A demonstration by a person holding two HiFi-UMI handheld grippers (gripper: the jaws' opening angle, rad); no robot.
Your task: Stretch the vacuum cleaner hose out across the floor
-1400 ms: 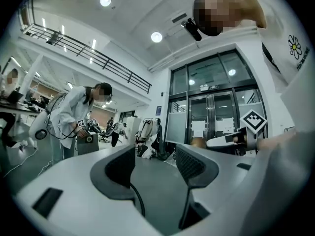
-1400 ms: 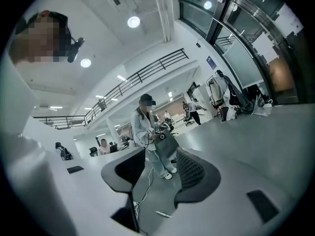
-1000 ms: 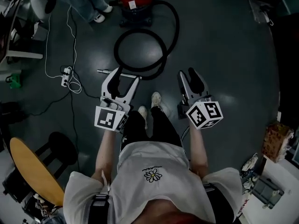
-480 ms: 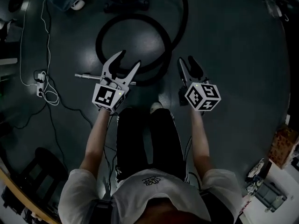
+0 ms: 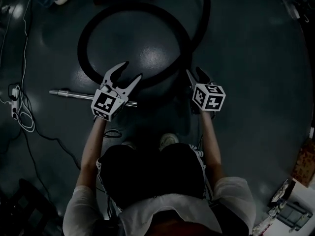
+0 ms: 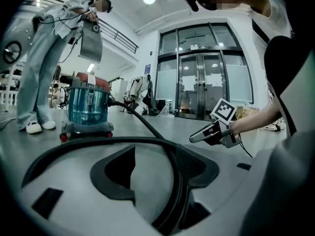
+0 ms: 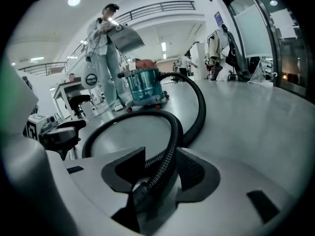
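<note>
Starting with the head view, one black vacuum cleaner hose [image 5: 82, 50] is being seen lying in a wide loop on the dark floor [image 5: 256, 82], with a further stretch of it curving away at the upper right. Two grippers are being held out over the near side of that loop. The left gripper [image 5: 127, 73] is being held with its jaws spread wide, their tips over the loop's near arc, and nothing is being clamped. The right gripper [image 5: 196, 74] is being held at the loop's right side, where the hose bends. One metal tube [image 5: 74, 95] is lying on the floor beneath the left gripper, crosswise to it. One power strip [image 5: 14, 93] with a white cable is lying at the far left, well apart from the hose.

In the left gripper view, the jaws are being shown wide apart, and the hose is running down through the gap between them without being squeezed. Beyond it, one blue-bodied vacuum cleaner [image 6: 88, 107] is standing on the floor, and one person [image 6: 44, 58] in light clothes is standing just beside it. The right gripper is being seen at the right of this view.

In the right gripper view, the jaws are likewise being shown wide apart. The ribbed hose is lying in the gap, with its smooth end cuff [image 7: 140, 193] deep between the jaws and nearest the camera. No squeeze on the hose is being shown. From there the hose is being seen looping round to the one vacuum cleaner, beside which the one person is standing. The left gripper is showing at the left edge.
</note>
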